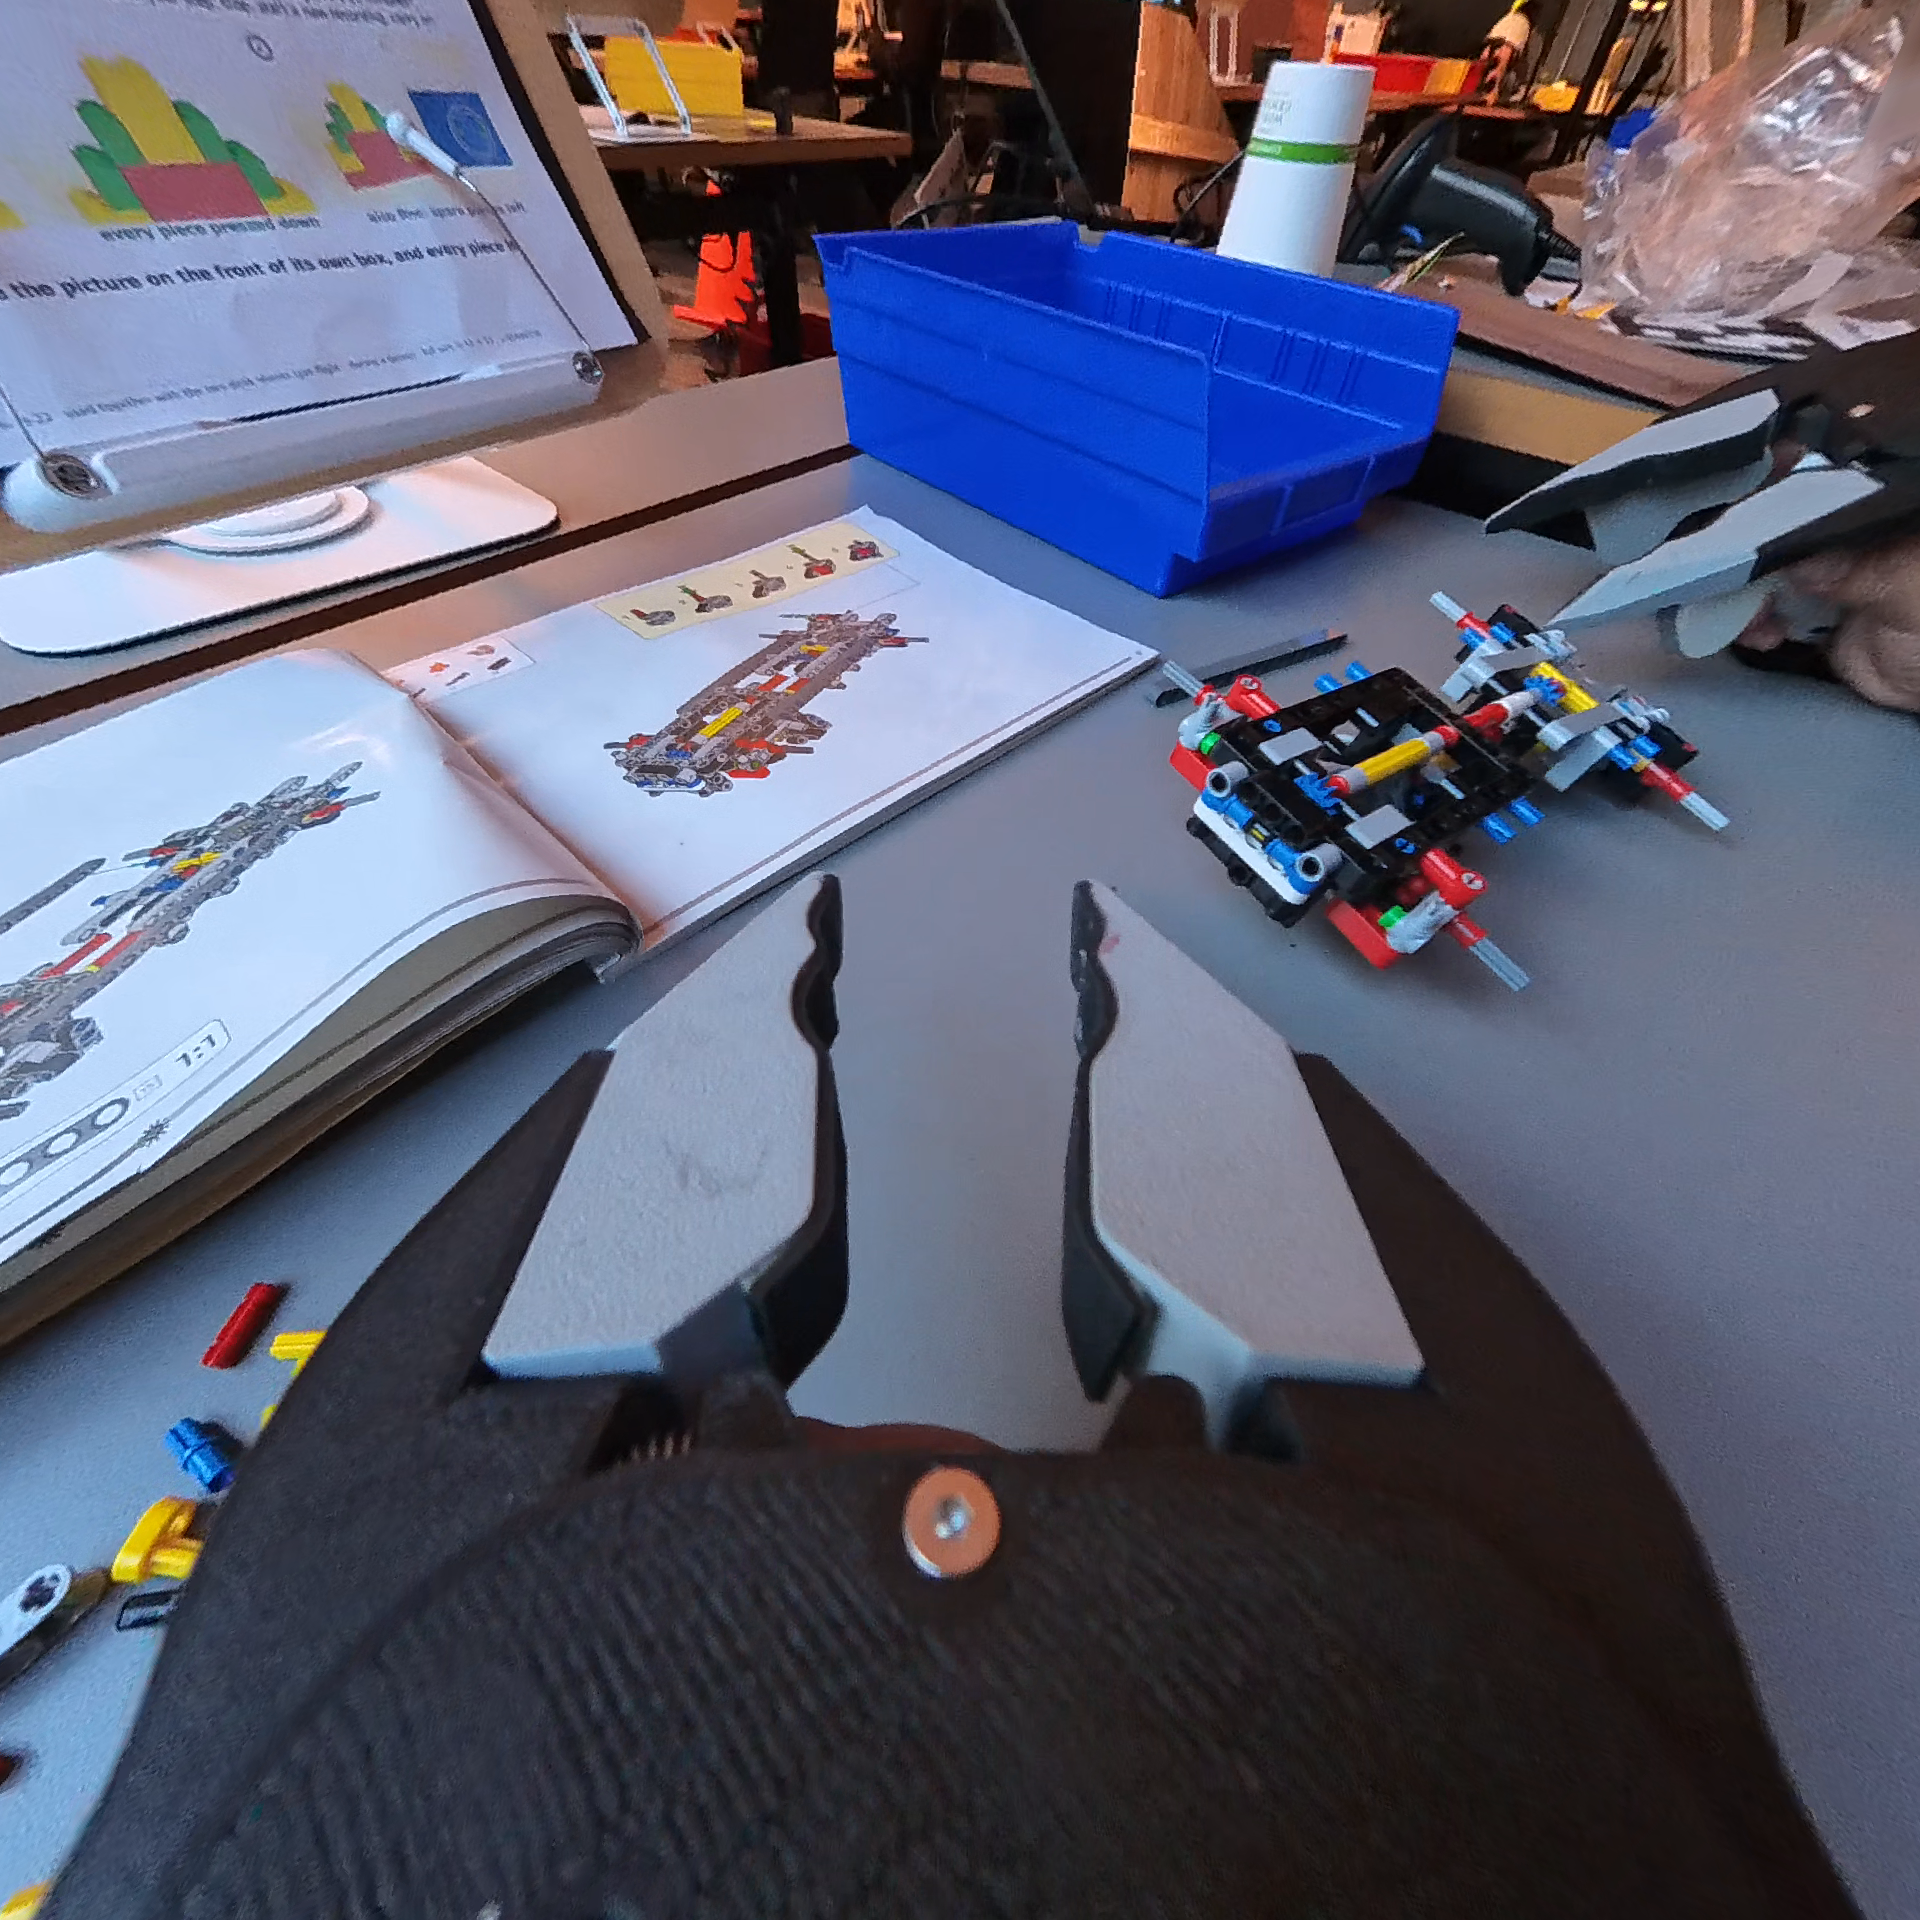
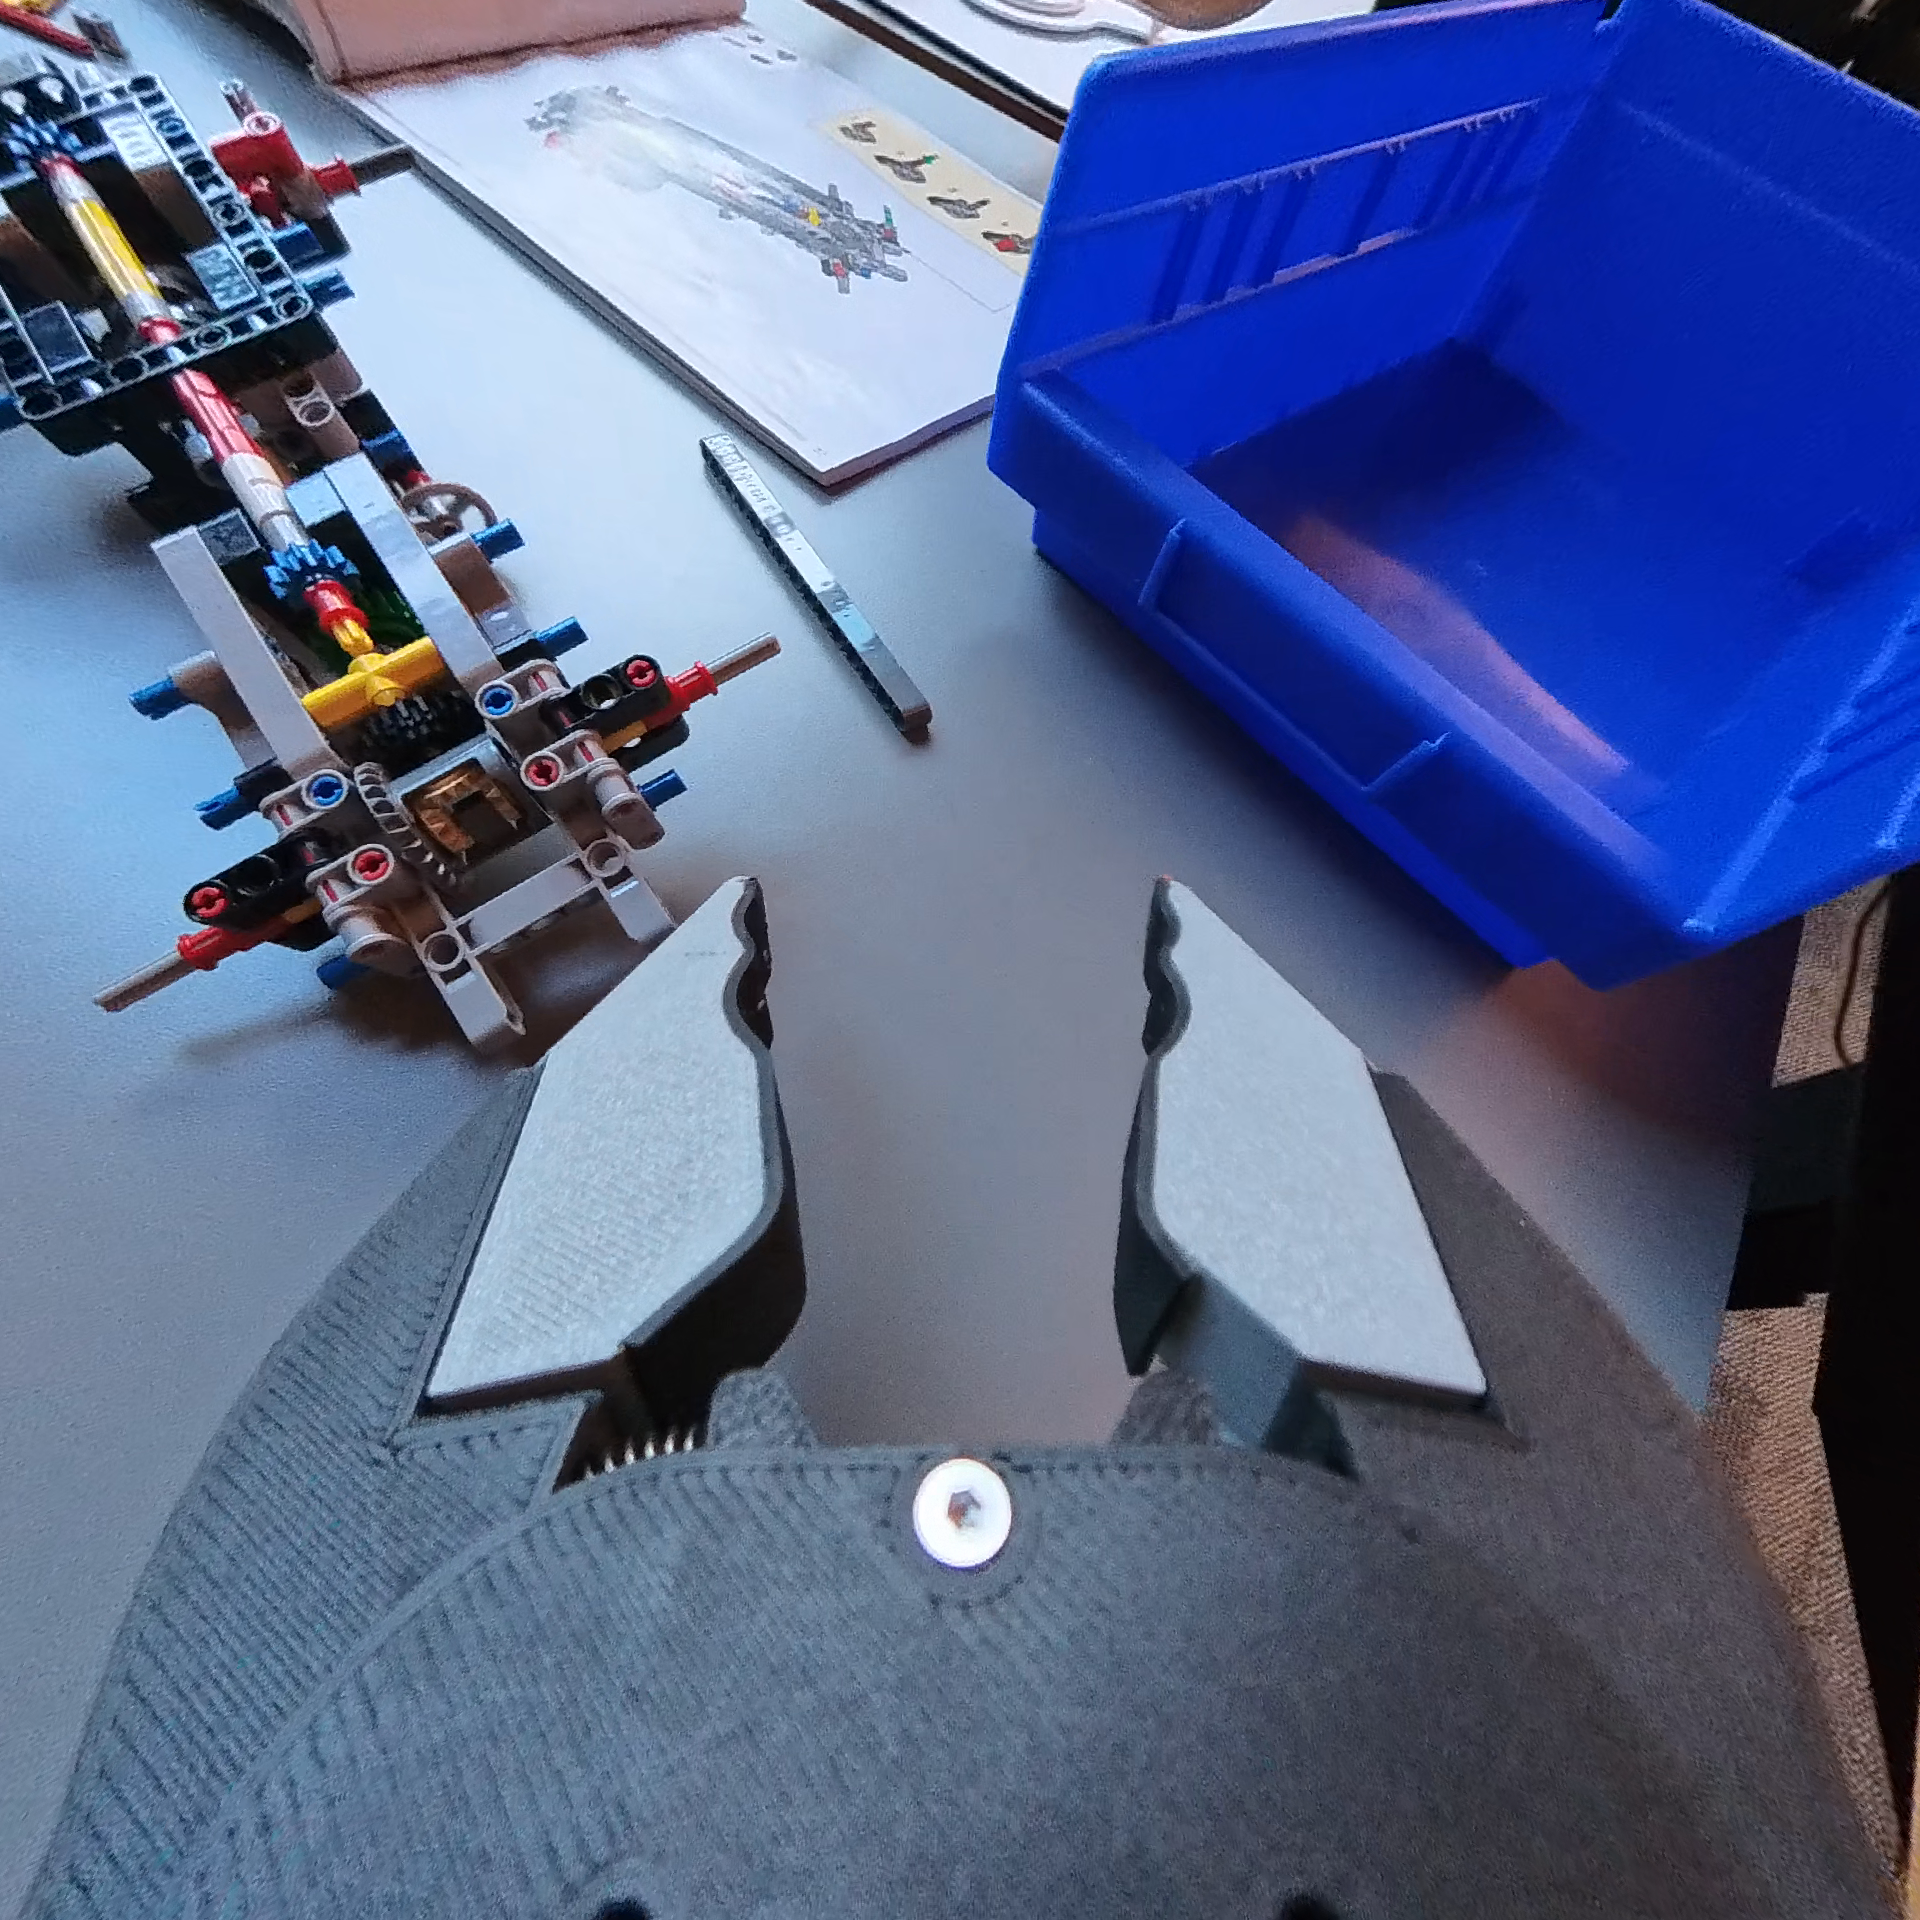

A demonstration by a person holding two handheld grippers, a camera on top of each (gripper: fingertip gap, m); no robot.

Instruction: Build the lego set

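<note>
A toy-brick chassis model (image 1: 1434, 790) of black, grey, red, yellow and blue parts lies on the grey table (image 1: 1039, 852). My left gripper (image 1: 954, 894) is open and empty, above bare table between the open instruction booklet (image 1: 644, 727) and the model. My right gripper (image 2: 954, 894) is open and empty, above bare table just right of the model's near end (image 2: 416, 769). A long dark beam (image 2: 816, 587) lies loose ahead of it. The right gripper also shows in the left wrist view (image 1: 1527, 571), near the model's far end.
An empty blue bin (image 1: 1132, 395) stands behind the model, and right of my right gripper (image 2: 1455, 468). Loose small parts (image 1: 187, 1455) lie at lower left. A monitor stand (image 1: 270, 540) with a sheet, a white cylinder (image 1: 1299, 166) and a plastic bag (image 1: 1745, 166) are at the back. My right fingertips sit around 35 centimeters from my left ones.
</note>
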